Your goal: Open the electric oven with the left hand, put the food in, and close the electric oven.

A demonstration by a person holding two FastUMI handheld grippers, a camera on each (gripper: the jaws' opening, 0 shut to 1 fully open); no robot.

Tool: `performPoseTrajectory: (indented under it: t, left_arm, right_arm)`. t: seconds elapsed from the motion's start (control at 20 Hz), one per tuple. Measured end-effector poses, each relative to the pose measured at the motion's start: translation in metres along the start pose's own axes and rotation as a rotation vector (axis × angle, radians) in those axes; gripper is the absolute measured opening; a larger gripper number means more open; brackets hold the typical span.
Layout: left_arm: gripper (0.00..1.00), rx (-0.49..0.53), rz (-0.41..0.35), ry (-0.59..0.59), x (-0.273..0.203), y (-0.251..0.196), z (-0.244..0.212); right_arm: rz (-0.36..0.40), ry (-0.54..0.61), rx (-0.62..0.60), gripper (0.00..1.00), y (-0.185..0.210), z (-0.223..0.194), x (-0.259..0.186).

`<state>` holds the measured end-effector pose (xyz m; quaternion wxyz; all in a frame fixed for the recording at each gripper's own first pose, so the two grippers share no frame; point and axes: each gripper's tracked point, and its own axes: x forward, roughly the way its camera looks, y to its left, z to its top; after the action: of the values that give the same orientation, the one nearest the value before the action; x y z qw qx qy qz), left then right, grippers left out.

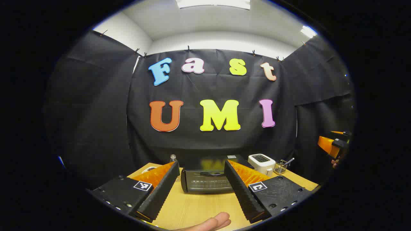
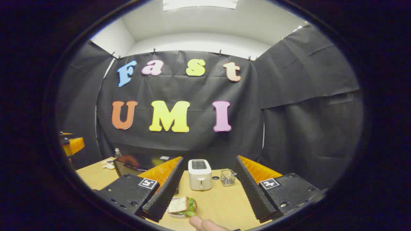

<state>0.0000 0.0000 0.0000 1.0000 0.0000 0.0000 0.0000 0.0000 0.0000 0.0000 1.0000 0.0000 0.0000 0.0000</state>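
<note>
Both grippers' fingers are spread wide apart, holding nothing: the left gripper (image 1: pixel 200 186) hovers level above the wooden table (image 1: pixel 192 208), facing the closed electric oven (image 1: pixel 205 179), while the right gripper (image 2: pixel 208 189) hangs over the sandwich (image 2: pixel 181 206) before a white toaster (image 2: pixel 199 175).

Showing a black electric oven (image 1: pixel 205 183) with a dark glass door on a pale wood-grain worktop (image 1: pixel 199 205). Showing a white toaster (image 2: pixel 199 175), a silver wire basket (image 2: pixel 227 178), and a sandwich (image 2: pixel 181 205) with tan bread and green leaves.
</note>
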Motion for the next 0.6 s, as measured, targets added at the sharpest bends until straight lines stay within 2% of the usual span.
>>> performPoseTrajectory:
  t: [0.05, 0.1, 0.15, 0.2, 0.6]
  left_arm:
    - [0.81, -0.013, -0.021, -0.003, 0.001, -0.007, 0.002]
    - [0.93, -0.022, -0.032, -0.001, 0.001, -0.009, 0.001]
    - [0.93, -0.024, -0.035, 0.007, 0.001, -0.011, 0.001]
    - [0.93, -0.017, -0.037, 0.01, 0.001, -0.011, 0.001]
    - [0.93, 0.037, -0.039, 0.014, 0.007, -0.021, 0.001]
  right_arm:
    - [-0.014, 0.004, -0.003, 1.0, -0.005, -0.003, 0.002]
    - [-0.025, 0.005, -0.004, 0.94, -0.009, -0.004, 0.003]
    - [-0.038, 0.006, -0.002, 0.94, -0.014, -0.005, 0.005]
    - [-0.044, 0.009, 0.002, 1.0, -0.017, -0.007, 0.006]
    - [-0.017, 0.028, 0.038, 1.0, -0.019, -0.01, 0.013]
